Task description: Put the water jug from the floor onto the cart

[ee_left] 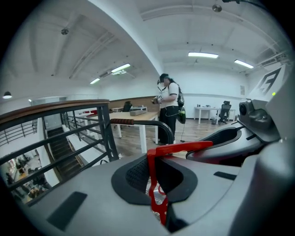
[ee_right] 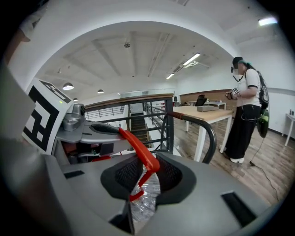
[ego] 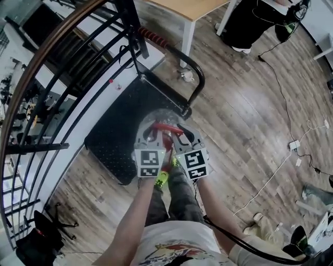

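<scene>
The clear water jug (ego: pixel 154 120) hangs over the near edge of the cart's black platform (ego: pixel 122 127); I cannot tell whether its base touches the deck. Its red handle (ego: pixel 165 129) runs across the top. My left gripper (ego: pixel 154 136) is shut on the handle's left part, and the right gripper (ego: pixel 183 136) is shut on its right part. In the left gripper view the red handle (ee_left: pixel 156 177) is pinched between the black pads (ee_left: pixel 136 175), with crinkled clear plastic (ee_left: pixel 157 194) below. The right gripper view shows the red handle (ee_right: pixel 140 154) clamped between the pads (ee_right: pixel 124 175) above the jug (ee_right: pixel 144 200).
The cart's curved push bar (ego: pixel 196 78) rises at the platform's far end. A dark stair railing (ego: pixel 57 72) runs along the left. A wooden table with white legs (ego: pixel 191 15) and a standing person (ego: pixel 255 23) are beyond. White cables (ego: pixel 291 148) lie on the wood floor at right.
</scene>
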Available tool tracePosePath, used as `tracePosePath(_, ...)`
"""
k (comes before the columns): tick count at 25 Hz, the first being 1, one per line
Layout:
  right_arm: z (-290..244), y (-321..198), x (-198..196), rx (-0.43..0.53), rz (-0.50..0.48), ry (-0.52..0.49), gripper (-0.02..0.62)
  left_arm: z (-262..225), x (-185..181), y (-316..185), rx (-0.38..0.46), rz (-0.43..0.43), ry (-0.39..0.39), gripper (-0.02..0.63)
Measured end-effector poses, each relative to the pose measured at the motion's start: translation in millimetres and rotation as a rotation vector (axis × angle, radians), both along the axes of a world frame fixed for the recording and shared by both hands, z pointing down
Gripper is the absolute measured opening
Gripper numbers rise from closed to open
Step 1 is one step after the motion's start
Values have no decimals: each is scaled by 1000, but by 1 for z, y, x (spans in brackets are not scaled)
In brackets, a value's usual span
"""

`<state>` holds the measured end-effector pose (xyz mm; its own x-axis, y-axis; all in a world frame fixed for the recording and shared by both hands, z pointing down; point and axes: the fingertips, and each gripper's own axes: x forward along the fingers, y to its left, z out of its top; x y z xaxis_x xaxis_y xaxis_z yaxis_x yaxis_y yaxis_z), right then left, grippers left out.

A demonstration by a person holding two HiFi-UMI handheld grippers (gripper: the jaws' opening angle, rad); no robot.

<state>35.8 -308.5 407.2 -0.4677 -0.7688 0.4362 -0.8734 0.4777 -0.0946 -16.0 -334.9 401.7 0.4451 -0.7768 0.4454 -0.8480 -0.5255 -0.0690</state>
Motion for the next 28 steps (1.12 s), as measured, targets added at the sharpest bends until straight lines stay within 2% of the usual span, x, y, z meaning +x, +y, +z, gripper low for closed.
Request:
tracePosePath(5, 5, -27, -13, -8, -102, 6, 86, 5, -14, -23, -5, -85, 11, 18)
tracePosePath(13, 19, -66, -35, -25, -169, 14, 86, 21, -39, -59, -11, -175, 9, 18)
tracePosePath(24, 64, -110, -83, -24, -215, 33, 86, 65, -88, -101, -16, -217, 29, 18)
tracePosePath(28, 86, -113, -95, -54, -204, 49, 86, 87, -100, -106, -46, -210, 43, 17)
